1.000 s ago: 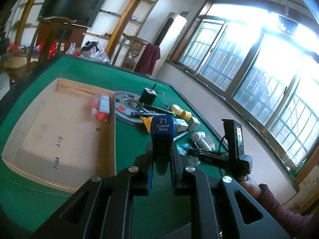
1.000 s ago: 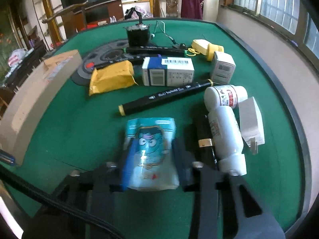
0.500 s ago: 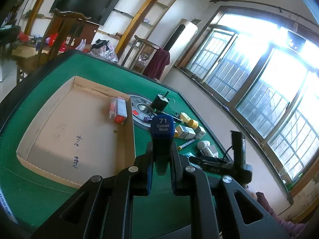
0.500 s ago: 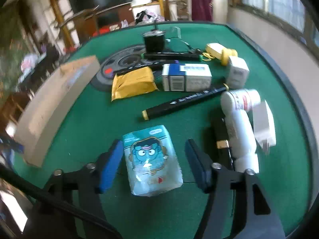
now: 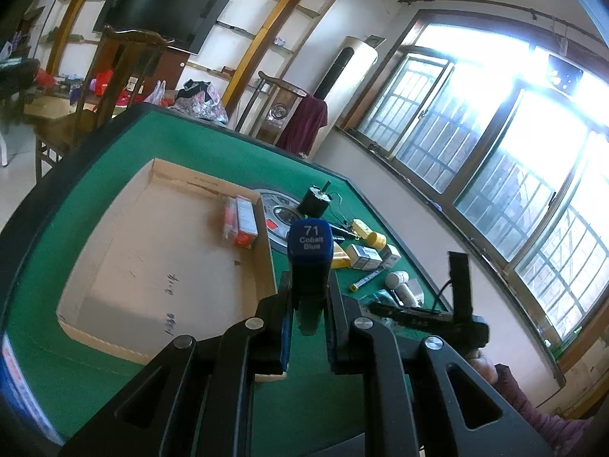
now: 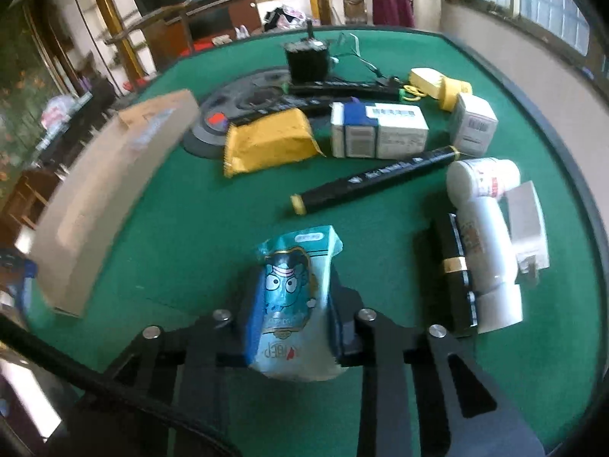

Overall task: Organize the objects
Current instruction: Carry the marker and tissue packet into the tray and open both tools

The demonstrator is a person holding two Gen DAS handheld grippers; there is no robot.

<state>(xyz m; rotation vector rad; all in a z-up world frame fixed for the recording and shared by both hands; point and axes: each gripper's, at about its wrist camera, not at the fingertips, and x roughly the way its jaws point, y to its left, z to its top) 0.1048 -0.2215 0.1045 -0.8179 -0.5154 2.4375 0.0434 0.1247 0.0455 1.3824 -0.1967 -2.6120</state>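
My left gripper (image 5: 309, 297) is shut on a blue marker (image 5: 310, 243) whose cap end reads "71 Cobalt Blue". It hangs above the green table, near the right wall of a shallow cardboard tray (image 5: 152, 251). A red and white box (image 5: 243, 221) lies in the tray's far right corner. In the right wrist view a light-blue snack pouch (image 6: 293, 278) with a cartoon face sits between the fingers of my right gripper (image 6: 294, 320). The jaws are closing on it and both pads press its sides. The right gripper (image 5: 418, 316) also shows low on the right in the left wrist view.
Beyond the pouch lie a black marker (image 6: 377, 179), a yellow packet (image 6: 266, 141), a white and blue box (image 6: 377, 129), a black motor (image 6: 306, 61) and a grey disc (image 6: 243, 95). White bottles (image 6: 487, 251) and a black tube (image 6: 453, 266) lie right. The tray's wall (image 6: 102, 198) stands left.
The right jaws opened around the pouch half a second ago and have closed on it again. The left gripper with the marker has drifted, so more of the tray shows.
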